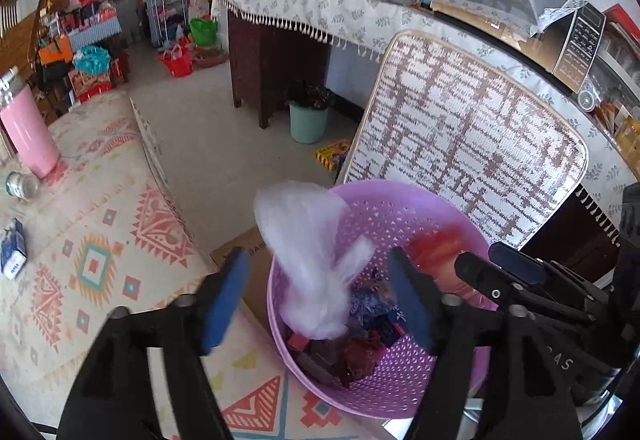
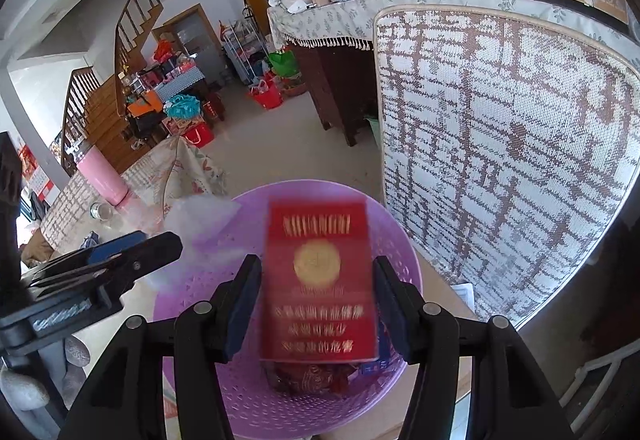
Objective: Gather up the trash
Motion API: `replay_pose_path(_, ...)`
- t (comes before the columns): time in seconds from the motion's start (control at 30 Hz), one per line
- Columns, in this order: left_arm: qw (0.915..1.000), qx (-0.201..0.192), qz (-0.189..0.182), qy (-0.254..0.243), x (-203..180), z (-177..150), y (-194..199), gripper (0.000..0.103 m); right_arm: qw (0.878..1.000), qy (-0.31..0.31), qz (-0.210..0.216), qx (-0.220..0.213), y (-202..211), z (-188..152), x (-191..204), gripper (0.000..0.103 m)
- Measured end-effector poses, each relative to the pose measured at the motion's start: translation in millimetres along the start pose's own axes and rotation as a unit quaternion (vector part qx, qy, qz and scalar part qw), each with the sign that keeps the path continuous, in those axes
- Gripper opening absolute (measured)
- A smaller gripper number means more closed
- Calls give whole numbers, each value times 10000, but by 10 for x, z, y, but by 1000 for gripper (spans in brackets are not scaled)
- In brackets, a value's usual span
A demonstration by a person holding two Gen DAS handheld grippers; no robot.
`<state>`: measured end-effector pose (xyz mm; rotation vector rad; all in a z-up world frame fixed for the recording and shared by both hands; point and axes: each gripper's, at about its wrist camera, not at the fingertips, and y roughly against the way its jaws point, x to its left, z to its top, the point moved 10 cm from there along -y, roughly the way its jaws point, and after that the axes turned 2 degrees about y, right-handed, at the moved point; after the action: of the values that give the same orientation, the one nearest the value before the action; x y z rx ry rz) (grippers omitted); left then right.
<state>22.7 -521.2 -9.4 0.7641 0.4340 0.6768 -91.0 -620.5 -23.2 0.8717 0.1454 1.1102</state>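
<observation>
— What is happening nearest the cameras?
— The left gripper (image 1: 316, 296) is standing with jaws apart over the purple basket (image 1: 400, 388); a clear plastic bag (image 1: 316, 260) is hanging blurred between them, grip unclear. The right gripper (image 2: 316, 308) is holding its jaws apart too, a blurred red packet (image 2: 320, 280) sitting between them above the basket, wrappers (image 1: 360, 336) lying inside.

— And farther back?
— A pink tumbler (image 1: 26, 130) is standing on the patterned surface (image 1: 100, 248); a woven chair back (image 1: 460, 144) is rising behind the basket.
</observation>
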Motion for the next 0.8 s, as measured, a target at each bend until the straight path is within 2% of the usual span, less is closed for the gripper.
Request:
replay_pose_path(0.2, 9998, -179, 86, -4, 87, -48, 270, 75, 9999, -38, -36, -90, 121, -3, 23, 67)
replay_pose_path(0.47, 9951, -824, 545, 72, 282, -190, 921, 85, 9997, 40, -47, -254, 390, -112, 169, 69)
replay_pose_path(0.63, 9873, -1298, 914, 118, 381, -274, 1328, 92, 9993, 132, -32, -351, 537, -221, 334, 69)
replay_pose_path(0.8, 9759, -1772, 1260, 203, 455, -367, 1730, 94, 9985, 233, -77, -496, 707, -322, 491, 70)
